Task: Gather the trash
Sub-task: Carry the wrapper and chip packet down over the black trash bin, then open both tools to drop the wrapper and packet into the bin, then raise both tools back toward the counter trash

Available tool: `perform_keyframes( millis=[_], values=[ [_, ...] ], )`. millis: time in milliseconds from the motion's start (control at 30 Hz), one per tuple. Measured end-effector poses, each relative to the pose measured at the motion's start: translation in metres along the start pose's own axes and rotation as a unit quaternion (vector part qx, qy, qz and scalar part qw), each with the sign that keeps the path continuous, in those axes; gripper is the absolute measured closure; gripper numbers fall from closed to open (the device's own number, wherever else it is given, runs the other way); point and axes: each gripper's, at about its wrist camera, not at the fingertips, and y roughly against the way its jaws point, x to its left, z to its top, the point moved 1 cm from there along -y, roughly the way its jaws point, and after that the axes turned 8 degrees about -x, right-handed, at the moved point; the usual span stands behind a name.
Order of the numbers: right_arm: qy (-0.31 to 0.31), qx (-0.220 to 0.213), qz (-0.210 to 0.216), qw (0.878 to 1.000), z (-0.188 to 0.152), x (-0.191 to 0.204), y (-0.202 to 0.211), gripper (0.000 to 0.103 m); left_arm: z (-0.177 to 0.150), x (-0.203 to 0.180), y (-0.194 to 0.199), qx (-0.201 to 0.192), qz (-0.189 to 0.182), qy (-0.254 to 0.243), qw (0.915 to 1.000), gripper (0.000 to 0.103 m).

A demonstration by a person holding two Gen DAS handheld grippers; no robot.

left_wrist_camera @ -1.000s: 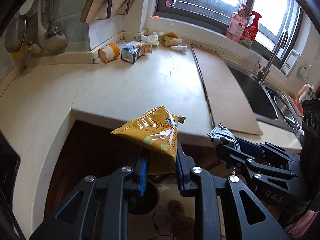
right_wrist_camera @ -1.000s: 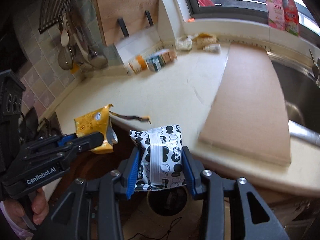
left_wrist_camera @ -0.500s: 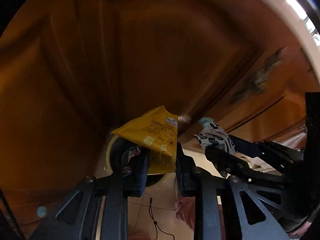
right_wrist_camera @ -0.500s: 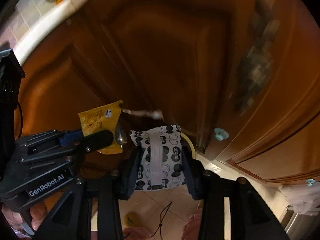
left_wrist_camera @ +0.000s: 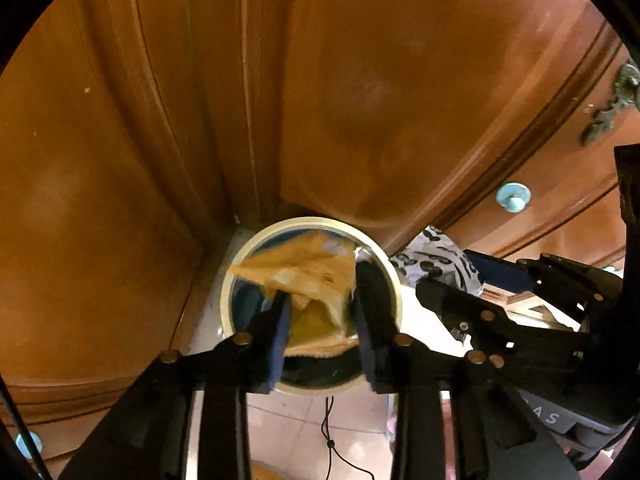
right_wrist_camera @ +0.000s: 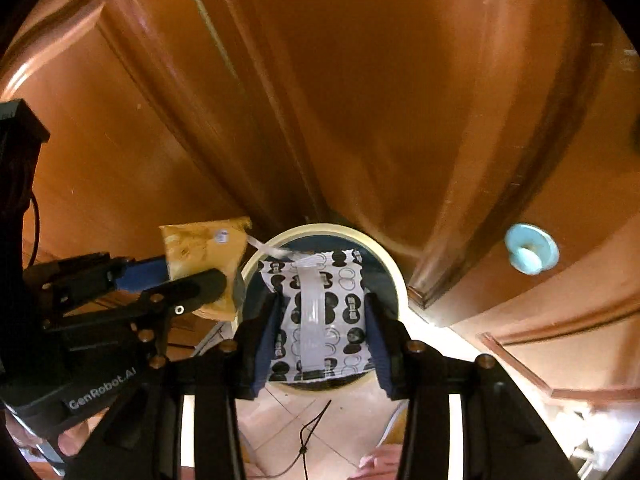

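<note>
A round bin with a cream rim (left_wrist_camera: pixel 384 256) (right_wrist_camera: pixel 396 272) stands on the floor against the wooden cabinets. My left gripper (left_wrist_camera: pixel 320 304) holds a yellow snack bag (left_wrist_camera: pixel 308 276) over the bin's mouth; the bag is blurred and the jaws look slightly parted around it. The bag also shows in the right wrist view (right_wrist_camera: pixel 204 252). My right gripper (right_wrist_camera: pixel 320 316) is shut on a black-and-white patterned wrapper (right_wrist_camera: pixel 320 312) above the bin. That wrapper shows at the right of the left wrist view (left_wrist_camera: pixel 436 256).
Brown wooden cabinet doors (left_wrist_camera: pixel 360 100) fill the background, with pale blue knobs (left_wrist_camera: pixel 513 197) (right_wrist_camera: pixel 530 254). The floor is light tile (right_wrist_camera: pixel 332 432) with a thin black cord (right_wrist_camera: pixel 308 436) lying on it. The person's hand (right_wrist_camera: pixel 380 464) shows at the bottom.
Both grippers dropped from counter height to the bin on the floor, carrying their trash. The left jaws have spread a little around the yellow bag.
</note>
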Motion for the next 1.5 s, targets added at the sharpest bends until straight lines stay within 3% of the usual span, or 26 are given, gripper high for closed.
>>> perform_keyframes(
  millis=[100,133,167,233,733,1000,1233,1500],
  values=[
    [0.013,-0.002,-0.005,1.0,-0.001,-0.001,-0.011,0.059,-0.003,0.01,-0.013,0.007,0.019,0.009,0.9998,0.048],
    [0.016,-0.003,-0.012,1.0,-0.001,-0.003,-0.015,0.058,-0.003,0.011,-0.016,0.006,0.023,0.015,0.9996,0.036],
    [0.015,-0.003,-0.017,1.0,-0.001,-0.005,-0.017,0.054,-0.003,0.015,-0.017,0.001,0.027,0.023,0.9994,0.031],
    [0.005,-0.008,-0.013,1.0,-0.002,-0.007,-0.018,0.048,-0.005,0.022,-0.016,-0.006,0.029,0.031,0.9991,0.031],
    [-0.015,-0.011,-0.028,0.999,0.009,0.005,0.002,0.047,0.01,0.018,0.01,-0.018,0.051,0.009,0.9985,0.03],
    [-0.038,-0.042,-0.031,0.998,0.041,0.009,0.074,0.047,0.054,0.0,0.08,-0.049,0.063,-0.01,0.9967,0.03],
    [-0.014,-0.082,-0.033,0.996,0.072,0.02,0.144,0.048,0.095,-0.015,0.153,-0.091,0.068,-0.019,0.9933,0.03],
    [-0.007,-0.138,-0.033,0.99,0.116,0.034,0.24,0.048,0.146,-0.028,0.243,-0.129,0.052,-0.006,0.9903,0.03]
  ],
)
